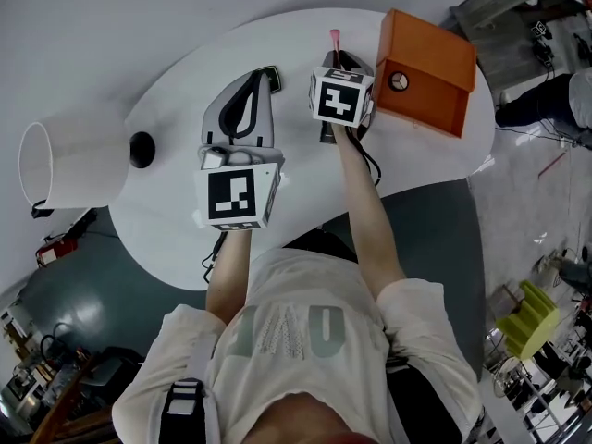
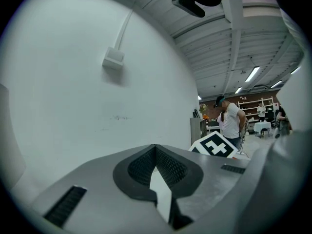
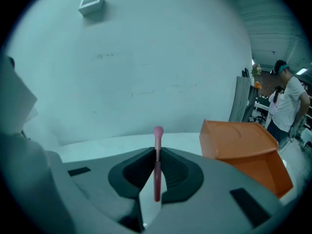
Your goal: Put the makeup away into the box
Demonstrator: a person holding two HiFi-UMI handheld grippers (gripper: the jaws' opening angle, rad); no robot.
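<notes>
My right gripper (image 1: 338, 61) (image 3: 157, 152) hangs over the far part of the white table (image 1: 166, 239), shut on a thin pink makeup brush (image 3: 158, 136). The brush stands upright between the pads, its rounded tip (image 1: 334, 37) poking out beyond the jaws. An orange box (image 1: 425, 70) (image 3: 246, 147) sits on the table just right of that gripper, apart from it. My left gripper (image 1: 264, 81) (image 2: 156, 149) is held nearer the table's middle, pointing at the wall. Its jaws meet at the tips with nothing between them.
A white cylinder (image 1: 67, 165) and a small black round object (image 1: 141, 149) lie at the table's left end. A dark cable (image 1: 372, 166) runs along the right arm. People (image 3: 288, 106) stand far off to the right in the room.
</notes>
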